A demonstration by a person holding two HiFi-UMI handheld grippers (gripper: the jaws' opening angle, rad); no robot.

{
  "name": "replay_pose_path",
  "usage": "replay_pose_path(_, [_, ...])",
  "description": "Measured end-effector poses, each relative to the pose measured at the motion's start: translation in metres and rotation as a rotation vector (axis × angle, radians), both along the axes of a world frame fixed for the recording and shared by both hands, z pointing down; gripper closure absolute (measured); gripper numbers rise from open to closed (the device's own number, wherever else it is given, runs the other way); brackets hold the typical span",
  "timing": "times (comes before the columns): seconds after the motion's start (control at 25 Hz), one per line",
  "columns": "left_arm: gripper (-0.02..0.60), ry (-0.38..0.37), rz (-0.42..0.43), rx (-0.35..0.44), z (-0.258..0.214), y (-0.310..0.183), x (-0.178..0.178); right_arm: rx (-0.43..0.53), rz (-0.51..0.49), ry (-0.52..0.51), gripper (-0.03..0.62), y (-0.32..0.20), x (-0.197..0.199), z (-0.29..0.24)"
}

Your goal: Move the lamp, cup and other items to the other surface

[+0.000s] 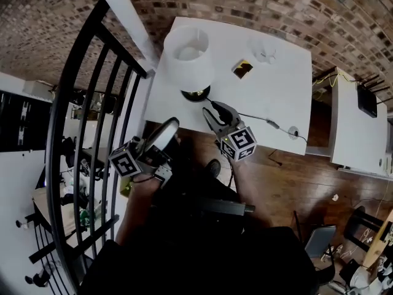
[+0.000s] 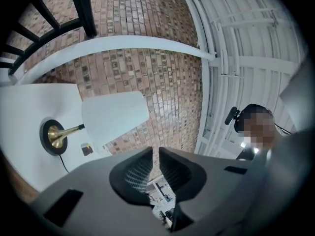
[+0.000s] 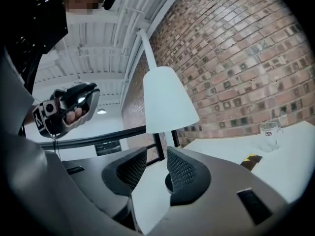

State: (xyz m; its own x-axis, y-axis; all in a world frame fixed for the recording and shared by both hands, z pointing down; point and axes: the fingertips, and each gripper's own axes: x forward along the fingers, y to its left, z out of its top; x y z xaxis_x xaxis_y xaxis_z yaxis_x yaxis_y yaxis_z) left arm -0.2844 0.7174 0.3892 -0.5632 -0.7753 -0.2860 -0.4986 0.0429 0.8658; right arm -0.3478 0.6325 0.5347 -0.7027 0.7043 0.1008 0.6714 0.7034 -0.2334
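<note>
Head view shows the lamp point(image 1: 187, 54) standing at the left end of a white table point(image 1: 288, 91), its white shade over a dark, brass-topped base. The table backs onto a brick wall point(image 1: 276, 5). To the right of the lamp, near the wall, stands a glass cup point(image 1: 265, 53), and between lamp and cup lies a small dark-and-gold square point(image 1: 242, 68). A cord point(image 1: 252, 117) runs from the lamp's base to the right along the table's near edge, across the way to the cup. A black railing point(image 1: 92, 103) stands close to the left of the lamp, leaving little room on that side. The tabletop to the right of the lamp is mostly bare. The right gripper point(image 3: 157, 154) hovers at the near edge, just in front of the lamp's base, its jaws apart with nothing between them. The left gripper point(image 2: 155, 151) is off the table, nearer the person and left of the lamp beside the railing, with only a narrow gap between its jaws and nothing in it.
</note>
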Motion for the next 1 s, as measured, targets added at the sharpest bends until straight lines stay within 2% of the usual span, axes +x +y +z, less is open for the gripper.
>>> replay_pose_path(0.2, [0.535, 0.029, 0.006, -0.008, 0.009, 0.03, -0.036, 0.081, 0.05, -0.02, 0.447, 0.025, -0.057, 0.028])
replay_pose_path(0.24, [0.535, 0.037, 0.008, -0.007, 0.012, 0.036, -0.042, 0.097, 0.059, -0.025, 0.431, 0.03, -0.067, 0.033])
replay_pose_path(0.28, [0.535, 0.042, 0.01, -0.01, 0.014, 0.041, -0.048, 0.115, 0.064, -0.033, 0.414, 0.035, -0.077, 0.036])
replay_pose_path(0.44, [0.535, 0.054, 0.017, -0.027, 0.02, 0.054, -0.07, 0.158, 0.068, -0.057, 0.414, 0.05, -0.106, 0.043])
replay_pose_path(0.72, [0.535, 0.07, 0.029, -0.05, 0.028, 0.066, -0.094, 0.137, 0.091, -0.054, 0.414, 0.062, -0.129, 0.051])
replay_pose_path(1.0, [0.535, 0.067, 0.043, -0.055, 0.033, 0.069, -0.107, 0.118, 0.092, -0.113, 0.416, 0.069, -0.14, 0.048])
